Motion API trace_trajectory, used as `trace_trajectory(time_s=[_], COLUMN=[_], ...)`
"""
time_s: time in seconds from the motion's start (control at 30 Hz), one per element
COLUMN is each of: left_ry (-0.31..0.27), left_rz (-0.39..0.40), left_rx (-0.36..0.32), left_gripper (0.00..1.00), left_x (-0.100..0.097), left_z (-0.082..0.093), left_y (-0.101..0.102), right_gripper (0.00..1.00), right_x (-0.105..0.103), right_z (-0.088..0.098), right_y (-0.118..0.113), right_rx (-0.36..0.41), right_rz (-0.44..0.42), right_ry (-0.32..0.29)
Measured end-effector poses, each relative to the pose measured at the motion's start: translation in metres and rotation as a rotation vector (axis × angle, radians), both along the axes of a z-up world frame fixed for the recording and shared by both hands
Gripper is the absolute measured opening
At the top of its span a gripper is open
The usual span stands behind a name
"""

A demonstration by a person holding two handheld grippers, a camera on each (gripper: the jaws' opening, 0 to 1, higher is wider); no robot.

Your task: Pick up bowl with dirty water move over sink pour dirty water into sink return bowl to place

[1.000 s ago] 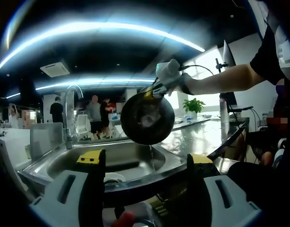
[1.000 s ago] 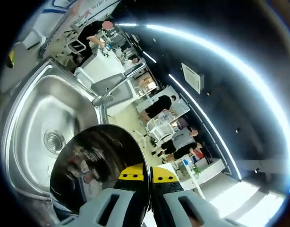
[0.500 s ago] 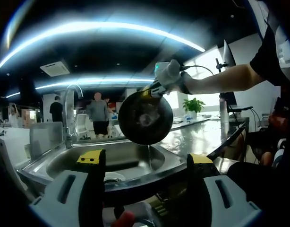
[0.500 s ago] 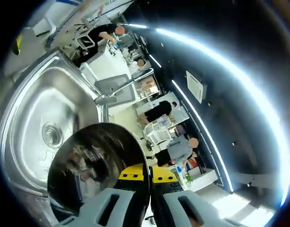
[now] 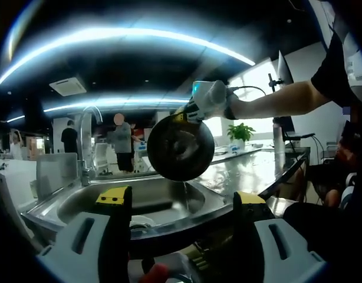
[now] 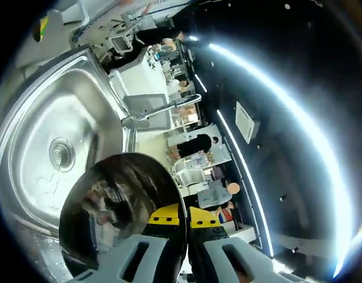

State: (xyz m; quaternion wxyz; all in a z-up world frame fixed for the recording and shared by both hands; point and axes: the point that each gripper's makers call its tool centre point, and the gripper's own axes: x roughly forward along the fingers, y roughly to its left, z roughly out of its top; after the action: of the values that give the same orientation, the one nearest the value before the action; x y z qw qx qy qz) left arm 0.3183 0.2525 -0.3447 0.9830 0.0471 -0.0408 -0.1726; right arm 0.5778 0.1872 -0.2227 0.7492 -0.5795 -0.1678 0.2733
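A shiny steel bowl (image 5: 181, 148) hangs tipped on its side above the steel sink (image 5: 81, 203), and a thin stream of water falls from its lower rim into the basin. My right gripper (image 5: 186, 114) is shut on the bowl's rim, held by a person's hand. In the right gripper view the bowl (image 6: 119, 215) sits just before the closed right gripper (image 6: 186, 219), over the sink (image 6: 28, 135) with its drain (image 6: 62, 154). My left gripper (image 5: 181, 203) stands open in front of the sink's near edge, holding nothing.
A curved tap (image 5: 86, 138) rises behind the sink; it shows as a tap (image 6: 160, 112) in the right gripper view too. A wet counter (image 5: 252, 171) runs right of the sink. Several people (image 5: 121, 144) stand in the background. A potted plant (image 5: 243, 132) stands far right.
The bowl has shifted slightly left and up over the sink and rolled a little further. The left gripper has stayed still. A person in the background has walked.
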Motion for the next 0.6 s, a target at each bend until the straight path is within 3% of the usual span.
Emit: trace_trajectory(time_s=[0.6], left_ry=[0.004], left_rz=[0.008], left_rx=[-0.001], left_gripper=[0.69], left_x=[0.0003], left_z=[-0.0019], left_y=[0.0018], right_gripper=[0.00], right_x=[-0.0050], right_z=[-0.0008], right_y=[0.0037], right_rx=[0.000], right_rz=[0.018], right_ry=[-0.006])
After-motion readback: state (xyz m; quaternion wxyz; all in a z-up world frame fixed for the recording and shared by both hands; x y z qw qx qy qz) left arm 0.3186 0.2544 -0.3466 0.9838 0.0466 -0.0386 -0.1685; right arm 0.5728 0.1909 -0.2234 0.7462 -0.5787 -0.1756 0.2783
